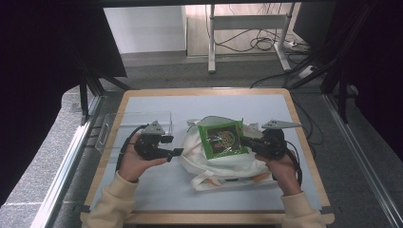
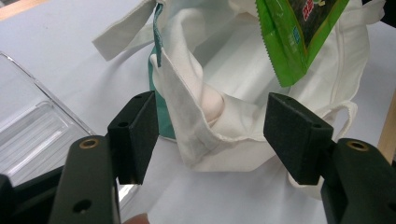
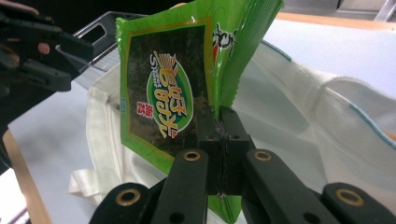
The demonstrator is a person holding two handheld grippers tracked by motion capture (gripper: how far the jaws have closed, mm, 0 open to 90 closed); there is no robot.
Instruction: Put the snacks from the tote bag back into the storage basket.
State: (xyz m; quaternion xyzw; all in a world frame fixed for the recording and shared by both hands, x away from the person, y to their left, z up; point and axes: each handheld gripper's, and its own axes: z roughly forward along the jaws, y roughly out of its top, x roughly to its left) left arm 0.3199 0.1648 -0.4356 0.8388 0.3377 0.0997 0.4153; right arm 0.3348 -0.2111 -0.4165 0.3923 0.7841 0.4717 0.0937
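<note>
Here, right gripper [image 1: 251, 143]: fingers clamped on flat green snack packet [image 1: 222, 138], held above white cloth tote bag [image 1: 216, 164] on bench [image 1: 157, 187] | left gripper [image 1: 177, 146]: fingers apart, straddling bag's open rim | clear plastic tray [image 1: 114, 128] beside left hand.

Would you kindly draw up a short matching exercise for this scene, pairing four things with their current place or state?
Things:
1. left gripper
2. right gripper
3. green foil snack packet
4. clear plastic tray

States:
A. lies on the table, left of the white cloth tote bag
B. jaws spread apart on either side of the bag's rim
C. pinched and held above the bag
D. jaws pressed together on a packet's edge

Pairs: 1-B, 2-D, 3-C, 4-A
</note>
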